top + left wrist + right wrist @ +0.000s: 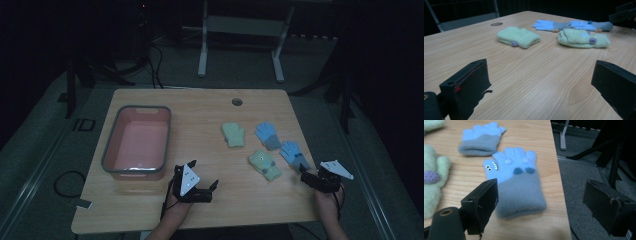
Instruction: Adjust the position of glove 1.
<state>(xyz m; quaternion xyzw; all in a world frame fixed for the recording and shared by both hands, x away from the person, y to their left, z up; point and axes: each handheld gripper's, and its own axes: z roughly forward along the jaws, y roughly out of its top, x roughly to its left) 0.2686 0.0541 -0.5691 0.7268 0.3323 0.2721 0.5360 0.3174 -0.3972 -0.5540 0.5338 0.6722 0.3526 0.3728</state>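
You're in a dim lab: a wooden table (pixel 150 220) on grey carpet (pixel 30 150), cables (pixel 65 182) across the floor, a white desk frame (pixel 240 30) and black stands (pixel 75 75) around.

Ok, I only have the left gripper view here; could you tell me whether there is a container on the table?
Observer: Yes, a pink tub stands at the left side of the table.
Operator: Thank you. Is the right claw holding anything?
Observer: No, the right claw is open, with the cuff of the nearer blue glove just ahead of it.
Operator: Does that glove carry any marking?
Observer: Yes, its thumb has a small face with eyes and teeth.
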